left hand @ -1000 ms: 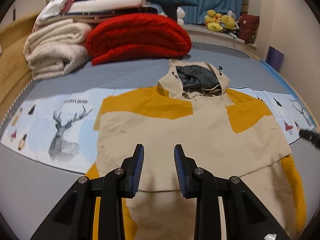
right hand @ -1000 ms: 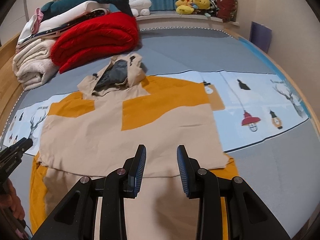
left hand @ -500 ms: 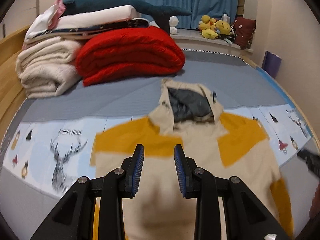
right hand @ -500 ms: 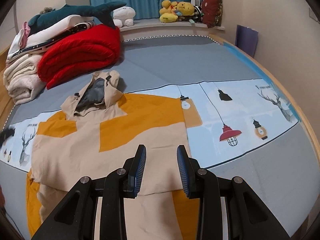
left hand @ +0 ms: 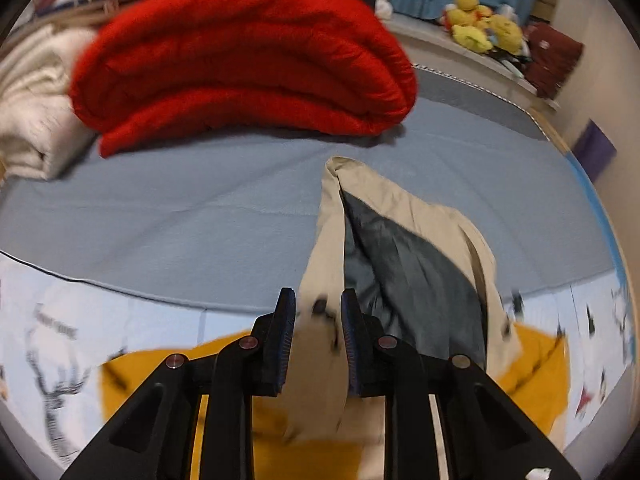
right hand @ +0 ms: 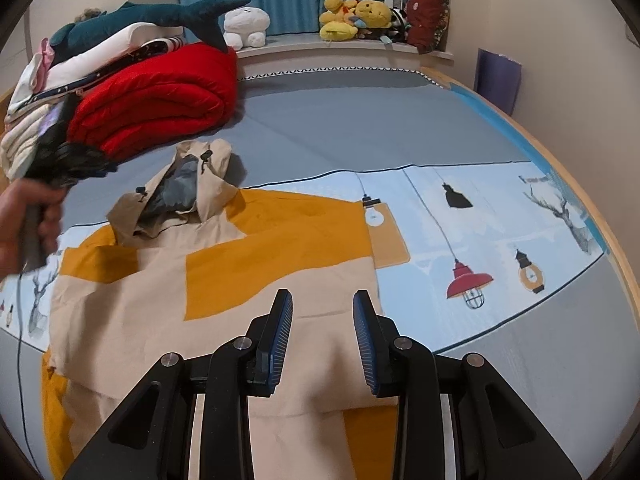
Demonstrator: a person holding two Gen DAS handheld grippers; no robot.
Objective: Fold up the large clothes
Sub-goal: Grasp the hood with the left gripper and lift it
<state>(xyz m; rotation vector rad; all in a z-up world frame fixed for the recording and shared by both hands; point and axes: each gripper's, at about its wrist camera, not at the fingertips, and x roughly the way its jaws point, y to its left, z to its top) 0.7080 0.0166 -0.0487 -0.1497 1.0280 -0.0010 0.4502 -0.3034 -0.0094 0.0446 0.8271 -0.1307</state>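
Note:
A beige and mustard hooded jacket lies flat on the bed, front up, its sleeves folded in. Its hood, lined in dark grey, points toward the red quilt. My left gripper hovers over the hood's left edge, and its jaws are closing with beige cloth showing in the gap, not pinched. In the right wrist view the left gripper is blurred at the far left, held by a hand. My right gripper stands open above the jacket's right side near its edge, holding nothing.
A folded red quilt and stacked cream blankets lie behind the hood. A toy shark tops the stack. Plush toys line the sill. A printed pale-blue sheet runs under the jacket across the grey mattress.
The left gripper has swept forward from over the jacket's body to the hood, and its jaws have narrowed. The right gripper has shifted slightly toward the jacket's right edge.

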